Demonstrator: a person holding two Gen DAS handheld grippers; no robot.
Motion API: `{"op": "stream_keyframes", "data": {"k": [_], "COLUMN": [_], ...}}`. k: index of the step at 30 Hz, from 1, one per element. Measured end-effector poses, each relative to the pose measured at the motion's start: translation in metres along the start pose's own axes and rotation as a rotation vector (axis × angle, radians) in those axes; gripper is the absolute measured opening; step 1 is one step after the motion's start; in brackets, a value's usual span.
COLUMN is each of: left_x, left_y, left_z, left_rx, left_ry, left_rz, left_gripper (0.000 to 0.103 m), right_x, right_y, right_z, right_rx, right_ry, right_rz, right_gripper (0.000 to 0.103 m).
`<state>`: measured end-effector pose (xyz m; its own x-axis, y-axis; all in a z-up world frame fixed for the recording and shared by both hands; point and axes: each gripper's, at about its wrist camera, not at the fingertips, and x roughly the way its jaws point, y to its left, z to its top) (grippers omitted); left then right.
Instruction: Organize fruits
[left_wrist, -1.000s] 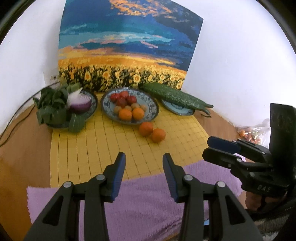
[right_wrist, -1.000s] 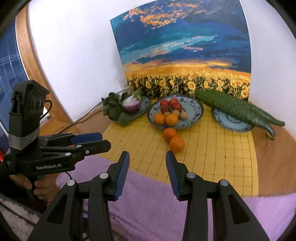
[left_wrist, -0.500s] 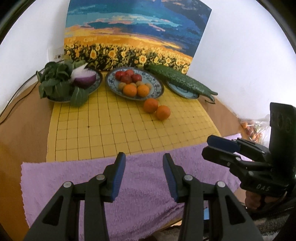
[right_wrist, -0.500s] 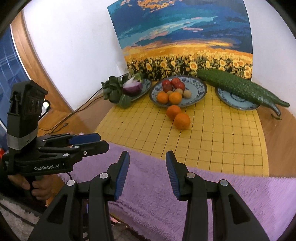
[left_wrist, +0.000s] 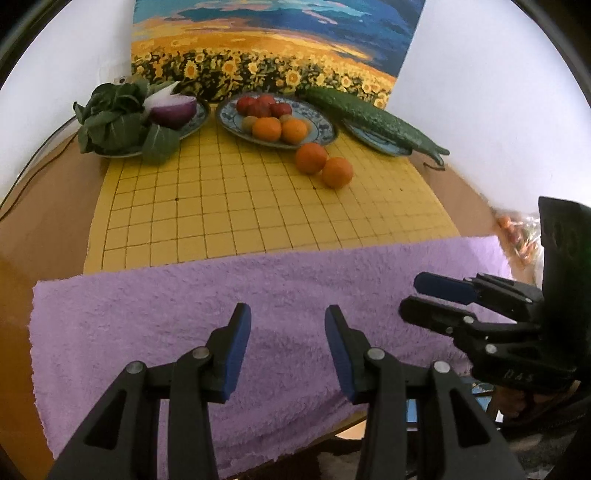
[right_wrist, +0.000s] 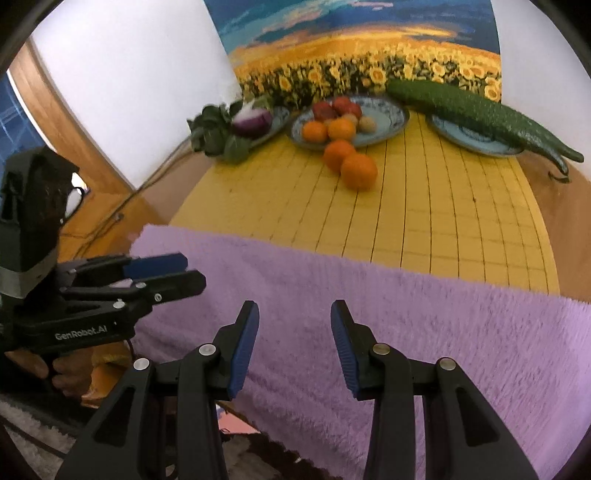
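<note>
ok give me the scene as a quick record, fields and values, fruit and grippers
loose oranges: two, touching, on the yellow mat
fruit plate: two oranges, red fruits, small brownish fruits
left plate: greens, half onion
right plate: cucumbers
towel: purple, front edge of table
left gripper: open, empty, over towel
right gripper: open, empty, over towel

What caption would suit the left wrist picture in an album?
Open left gripper above a purple towel; two loose oranges wait beside the fruit plate.
</note>
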<state>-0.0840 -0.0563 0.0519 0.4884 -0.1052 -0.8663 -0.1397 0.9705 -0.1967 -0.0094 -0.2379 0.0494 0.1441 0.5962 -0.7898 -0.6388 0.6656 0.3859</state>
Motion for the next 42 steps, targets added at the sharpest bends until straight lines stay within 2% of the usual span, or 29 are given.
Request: {"op": "stream_keyframes", "data": {"k": [6,19,21,23,27,32,37,42], "left_x": [0.01,0.022,0.027,0.031,0.039,0.049,0.054,0.061], "left_y": [-0.004,0.007,0.009,0.012,0.017,0.019,0.016,0.019], "left_z": [-0.001,0.033,0.04,0.049,0.068,0.09,0.096,0.096], "left_rx": [0.009,-0.022,-0.03,-0.047,-0.082,-0.086,-0.057,-0.06], "left_ry": [0.024,0.0,-0.003,-0.012,-0.039,-0.043,-0.043,-0.028], "left_rz": [-0.014,-0.028,-0.064,-0.131,-0.201,-0.204,-0.187,-0.179], "left_gripper": [0.044,0.044,0.045,0.053,0.053,0.053,0.053,0.053], "right_x": [0.006,0.007,0.006,0.005,0.004,0.018,0.037,0.067], "right_y": [0.0,-0.014,-0.017,-0.022,-0.033,-0.044,-0.054,-0.058], "right_z": [-0.005,0.026,0.031,0.037,0.05,0.071,0.093,0.105], "right_rx": [-0.01,-0.001,0.001,0.005,0.019,0.018,0.032,0.013], "right_ry": [0.027,-0.014,-0.021,-0.033,-0.063,-0.076,-0.109,-0.052], "right_rz": [0.001,-0.005,-0.011,-0.02,-0.036,-0.055,-0.045,-0.055], "right_gripper": [0.042,0.042,0.042,0.042,0.042,0.042,0.042,0.042]}}
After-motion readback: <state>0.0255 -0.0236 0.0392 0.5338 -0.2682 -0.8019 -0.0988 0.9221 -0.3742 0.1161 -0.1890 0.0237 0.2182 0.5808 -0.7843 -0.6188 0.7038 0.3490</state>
